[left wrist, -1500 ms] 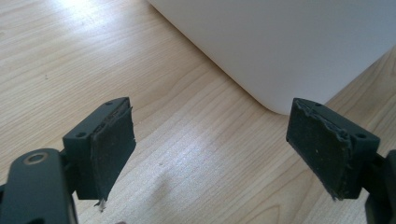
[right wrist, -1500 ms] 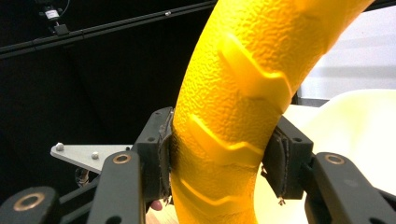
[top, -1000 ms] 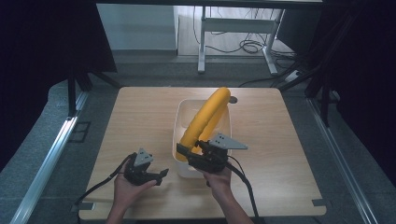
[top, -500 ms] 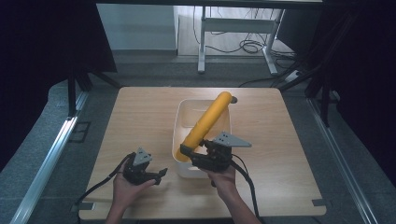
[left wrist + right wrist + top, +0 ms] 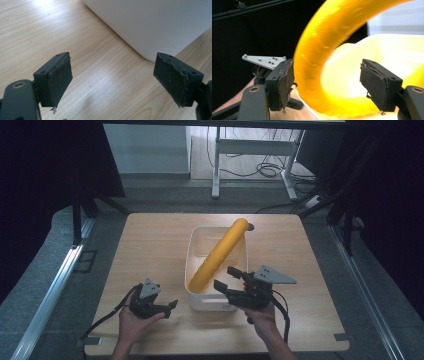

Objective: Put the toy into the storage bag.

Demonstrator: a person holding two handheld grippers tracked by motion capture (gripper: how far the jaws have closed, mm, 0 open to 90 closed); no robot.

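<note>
So the long yellow tube [image 5: 218, 255] is sitting in the white bin [image 5: 240, 265] right now, laid corner to corner: its low end is down in the bin's near left corner, and the far end pokes out over the far right rim, tilted up a bit. In the right gripper view the yellow tube [image 5: 322, 50] arcs up huge and blurry between my jaws, just beside the left pad, but I can't tell whether it touches that pad; the right pad is clearly off it.

My right gripper [image 5: 231, 279] is at the bin's near right corner, by the tube's low end. Its jaws have just been opening and now stand wide apart, so nothing is clamped. The tube rests on the bin on its own.

The bin sits roughly mid-surface, a bit toward the near edge of the wooden surface [image 5: 155, 245].

My left gripper [image 5: 170, 306] is off by the near edge, left of the bin, resting low on the surface with its jaws pointing at the bin's near left corner. In the left gripper view its pads [image 5: 60, 77] are spread apart with bare wood between them and the bin's white wall [image 5: 155, 22] just ahead, not touching. Nothing in that gripper either.
</note>
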